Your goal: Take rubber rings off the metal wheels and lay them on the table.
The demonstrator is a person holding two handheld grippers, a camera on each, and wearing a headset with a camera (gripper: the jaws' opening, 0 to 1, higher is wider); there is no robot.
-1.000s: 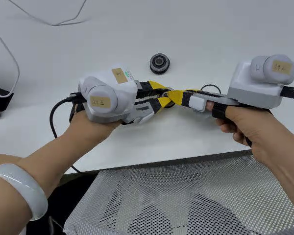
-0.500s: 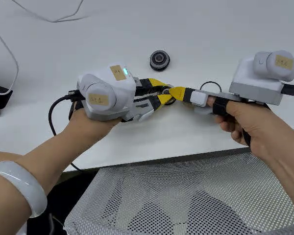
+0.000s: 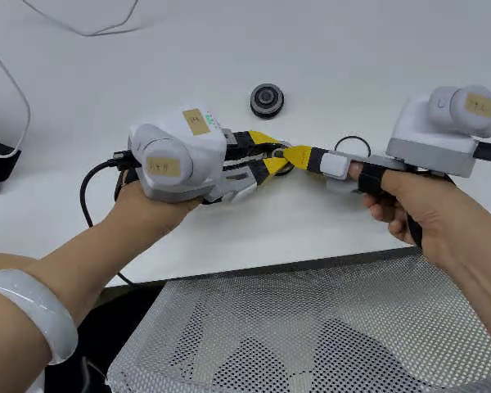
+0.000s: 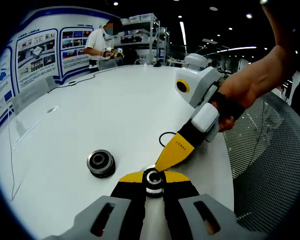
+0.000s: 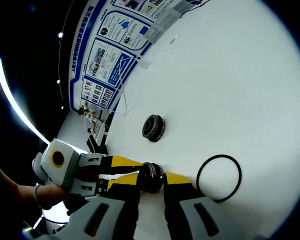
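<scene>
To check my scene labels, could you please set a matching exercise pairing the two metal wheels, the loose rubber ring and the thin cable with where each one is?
Things:
1 nearer wheel
2 farther wheel
3 loose rubber ring
4 thin cable

Places:
A flat on the table beside the right gripper
B trailing across the table's far end
C between the left gripper's jaws
D free on the table, nothing touching it

Pairs: 1-C, 2-D, 3-A, 4-B

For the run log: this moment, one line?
left gripper: shut on small metal wheel | right gripper: tips at it, grip unclear | black rubber ring: flat on white table | second metal wheel: apart
</scene>
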